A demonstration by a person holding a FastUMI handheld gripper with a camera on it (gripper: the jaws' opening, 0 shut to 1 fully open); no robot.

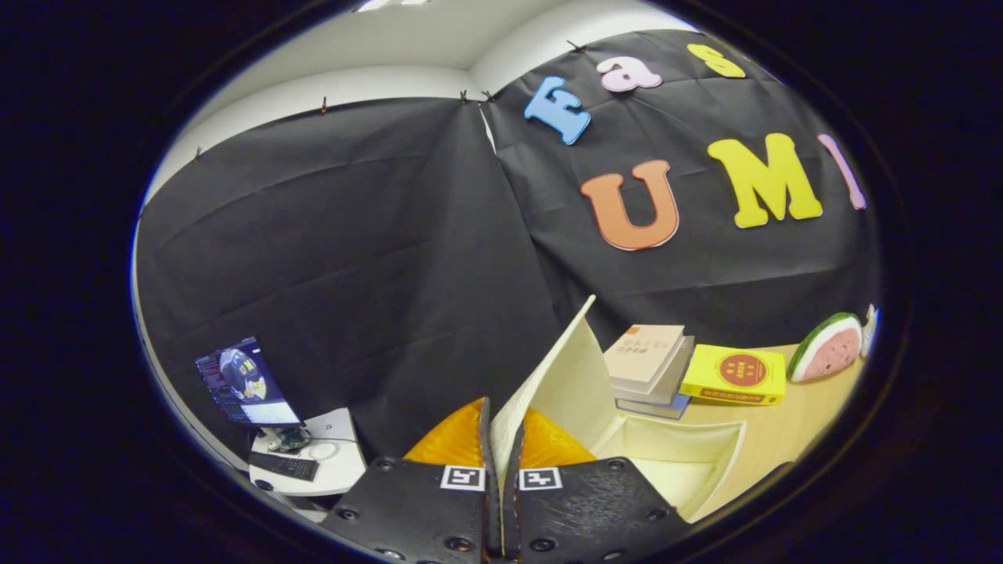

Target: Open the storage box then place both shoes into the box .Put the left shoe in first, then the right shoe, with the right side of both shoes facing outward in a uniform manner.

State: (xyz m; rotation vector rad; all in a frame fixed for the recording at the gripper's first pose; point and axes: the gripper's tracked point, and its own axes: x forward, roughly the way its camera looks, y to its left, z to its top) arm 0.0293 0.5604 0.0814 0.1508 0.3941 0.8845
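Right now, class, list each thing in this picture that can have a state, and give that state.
Storage box: open, no shoes seen inside.
Box lid: raised upright, edge pinched between the fingers.
Gripper: shut on the lid.
Books: closed, stacked beyond the box.
Yellow book: closed, lying flat.
Monitor: switched on.

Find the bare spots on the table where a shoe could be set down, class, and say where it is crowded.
Bare tabletop lies between the open storage box and the yellow book, below the watermelon slice. It is crowded behind the box, where the book stack sits. The gripper is shut on the box lid.
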